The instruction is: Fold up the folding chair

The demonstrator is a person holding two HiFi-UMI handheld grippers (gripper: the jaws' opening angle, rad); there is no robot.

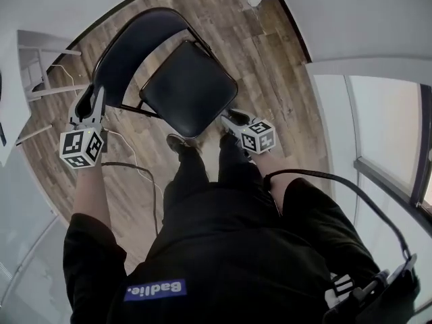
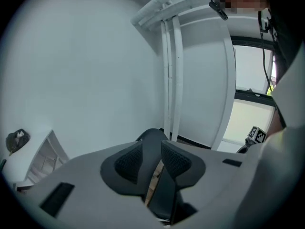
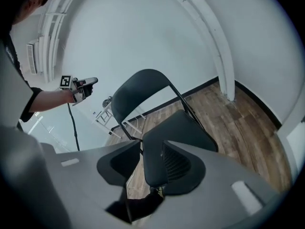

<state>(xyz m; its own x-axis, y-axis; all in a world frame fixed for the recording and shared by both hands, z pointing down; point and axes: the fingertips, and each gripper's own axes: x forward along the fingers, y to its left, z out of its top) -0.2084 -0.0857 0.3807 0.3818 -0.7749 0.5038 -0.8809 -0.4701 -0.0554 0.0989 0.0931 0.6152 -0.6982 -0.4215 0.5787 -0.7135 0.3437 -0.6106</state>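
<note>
A black folding chair stands unfolded on the wood floor, its seat in front of me and its backrest up and to the left. My left gripper is at the backrest's left edge. In the left gripper view the backrest's rim lies between the jaws of the left gripper, with a gap beside the right pad. My right gripper is at the seat's near right corner. In the right gripper view the seat's edge lies between the jaws of the right gripper, clear of the left pad.
A white rack stands by the wall to the chair's left. A thin cable runs over the floor near my legs and shoe. A window is on the right, and a white post rises behind the chair.
</note>
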